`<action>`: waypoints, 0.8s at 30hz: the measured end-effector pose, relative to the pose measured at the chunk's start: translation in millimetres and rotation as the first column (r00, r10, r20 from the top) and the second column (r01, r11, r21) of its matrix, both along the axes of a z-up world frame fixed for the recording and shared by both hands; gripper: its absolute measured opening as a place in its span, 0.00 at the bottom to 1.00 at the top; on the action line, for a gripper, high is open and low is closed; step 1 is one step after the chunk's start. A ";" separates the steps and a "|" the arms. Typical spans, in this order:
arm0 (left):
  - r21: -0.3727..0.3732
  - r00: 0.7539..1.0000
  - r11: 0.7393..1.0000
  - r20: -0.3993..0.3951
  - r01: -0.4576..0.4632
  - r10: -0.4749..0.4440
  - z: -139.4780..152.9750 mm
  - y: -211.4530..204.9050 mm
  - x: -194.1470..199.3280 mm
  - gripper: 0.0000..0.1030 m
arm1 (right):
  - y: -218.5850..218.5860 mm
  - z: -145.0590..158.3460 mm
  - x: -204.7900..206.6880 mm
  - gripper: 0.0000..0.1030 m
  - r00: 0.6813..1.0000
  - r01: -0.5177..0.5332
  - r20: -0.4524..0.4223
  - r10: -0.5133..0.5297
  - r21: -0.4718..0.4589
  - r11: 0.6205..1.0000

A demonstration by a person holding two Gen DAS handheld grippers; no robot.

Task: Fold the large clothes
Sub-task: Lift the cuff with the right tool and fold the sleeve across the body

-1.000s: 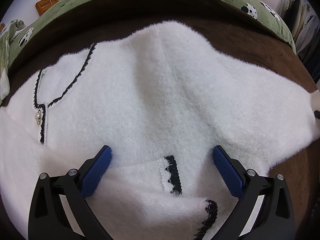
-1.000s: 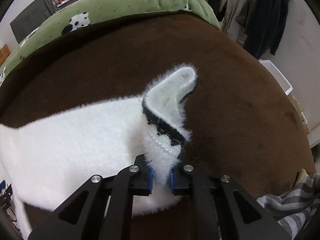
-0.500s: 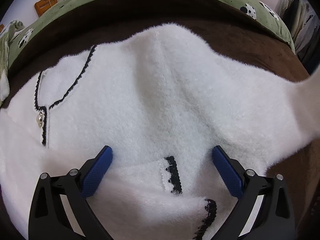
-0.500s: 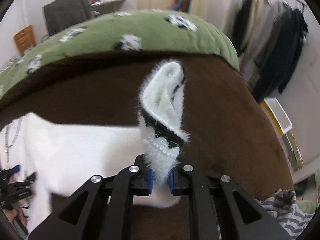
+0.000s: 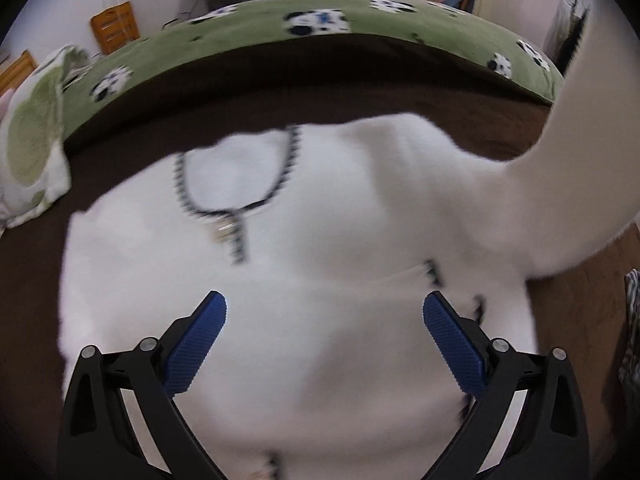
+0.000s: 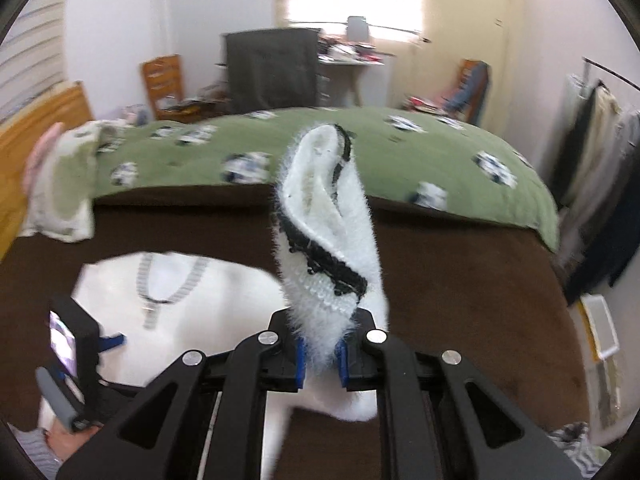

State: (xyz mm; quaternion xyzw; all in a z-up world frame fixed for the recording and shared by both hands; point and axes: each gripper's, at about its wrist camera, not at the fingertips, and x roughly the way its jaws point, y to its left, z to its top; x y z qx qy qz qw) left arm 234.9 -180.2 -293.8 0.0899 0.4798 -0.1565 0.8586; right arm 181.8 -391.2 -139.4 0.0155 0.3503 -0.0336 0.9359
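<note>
A fluffy white cardigan (image 5: 344, 216) with black trim lies spread on a brown blanket (image 5: 280, 80). My left gripper (image 5: 324, 336) hovers open above its lower half, nothing between the blue pads. One sleeve (image 5: 580, 152) rises off the bed at the right edge of the left wrist view. My right gripper (image 6: 320, 356) is shut on that sleeve's cuff (image 6: 324, 220), which stands up white with a black edge above the jaws. In the right wrist view the cardigan's body (image 6: 208, 312) lies lower left, with the left gripper's body (image 6: 80, 344) over it.
A green quilt (image 6: 360, 152) with black-and-white patches covers the far half of the bed. A pillow (image 5: 36, 136) lies at the left. A grey striped garment (image 5: 632, 340) sits at the right edge. Hanging clothes (image 6: 600, 152), a chair and a desk stand beyond.
The right gripper has lifted the sleeve cuff high and tilted up toward the room. The left gripper has pulled back and up, so more of the cardigan shows; it stays open.
</note>
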 end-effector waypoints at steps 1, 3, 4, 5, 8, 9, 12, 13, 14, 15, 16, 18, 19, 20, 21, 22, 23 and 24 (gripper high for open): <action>0.000 1.000 1.000 -0.002 -0.015 0.015 2.2 12.8 -0.9 0.94 | 21.8 2.9 3.6 0.12 0.999 -0.034 0.002 0.034 0.004 0.999; 0.004 0.999 0.999 -0.006 -0.043 0.043 4.8 35.7 -4.5 0.94 | 54.7 5.1 10.5 0.12 0.996 -0.085 0.001 0.085 0.033 0.996; 0.008 0.998 0.998 -0.005 -0.061 0.061 7.2 50.9 -6.6 0.94 | 68.3 4.3 12.1 0.12 0.994 -0.106 0.001 0.106 0.039 0.994; 0.014 0.997 0.997 -0.004 -0.076 0.076 9.1 63.5 -7.9 0.94 | 84.1 4.3 14.8 0.12 0.992 -0.129 0.000 0.129 0.046 0.991; 0.033 0.993 0.993 -0.005 -0.116 0.116 12.2 98.6 -13.4 0.94 | 139.9 -3.1 20.5 0.12 0.977 -0.209 -0.013 0.211 0.090 0.974; 0.037 0.992 0.991 -0.007 -0.128 0.129 12.9 111.8 -16.2 0.94 | 158.4 -6.7 22.1 0.12 0.971 -0.234 -0.019 0.238 0.113 0.966; 0.052 0.986 0.985 -0.003 -0.164 0.164 16.7 154.1 -28.2 0.94 | 209.2 -19.3 23.7 0.12 0.952 -0.298 -0.040 0.304 0.108 0.948; 0.062 0.985 0.983 -0.002 -0.175 0.175 17.2 171.0 -33.1 0.94 | 226.5 -26.4 25.0 0.12 0.944 -0.319 -0.052 0.327 0.127 0.939; 0.068 0.983 0.981 -0.002 -0.183 0.183 17.5 182.1 -37.3 0.94 | 243.5 -34.2 25.7 0.12 0.935 -0.337 -0.064 0.348 0.137 0.931; 0.077 0.980 0.978 0.000 -0.196 0.197 17.7 198.8 -43.4 0.94 | 260.4 -43.2 25.6 0.12 0.928 -0.351 -0.079 0.364 0.144 0.925; 0.083 0.978 0.975 0.001 -0.207 0.207 17.6 210.3 -47.4 0.94 | 271.1 -49.8 26.6 0.12 0.922 -0.360 -0.092 0.376 0.149 0.921; 0.092 0.972 0.968 0.002 -0.235 0.236 16.2 236.1 -55.9 0.94 | 292.2 -68.4 26.1 0.12 0.909 -0.377 -0.124 0.398 0.166 0.911; 0.094 0.968 0.964 0.003 -0.249 0.249 15.0 247.1 -59.9 0.94 | 304.0 -81.1 25.9 0.12 0.902 -0.381 -0.148 0.406 0.168 0.909; 0.095 0.964 0.960 0.004 -0.265 0.266 13.2 258.6 -62.8 0.94 | 311.3 -94.0 25.4 0.12 0.896 -0.382 -0.171 0.410 0.175 0.908; 0.096 0.961 0.957 0.003 -0.275 0.276 10.7 267.8 -65.1 0.94 | 320.2 -109.3 26.2 0.12 0.890 -0.379 -0.197 0.412 0.185 0.907; 0.096 0.957 0.952 -0.002 -0.290 0.291 6.2 280.5 -67.6 0.94 | 326.3 -121.1 27.2 0.13 0.885 -0.377 -0.218 0.412 0.187 0.907; 0.098 0.953 0.949 -0.006 -0.300 0.302 2.1 289.3 -68.8 0.94 | 332.1 -133.3 26.6 0.13 0.878 -0.375 -0.242 0.413 0.187 0.908; 0.098 0.950 0.946 -0.009 -0.309 0.312 -2.2 297.6 -69.7 0.94 | 337.5 -147.6 28.1 0.14 0.870 -0.369 -0.271 0.411 0.193 0.909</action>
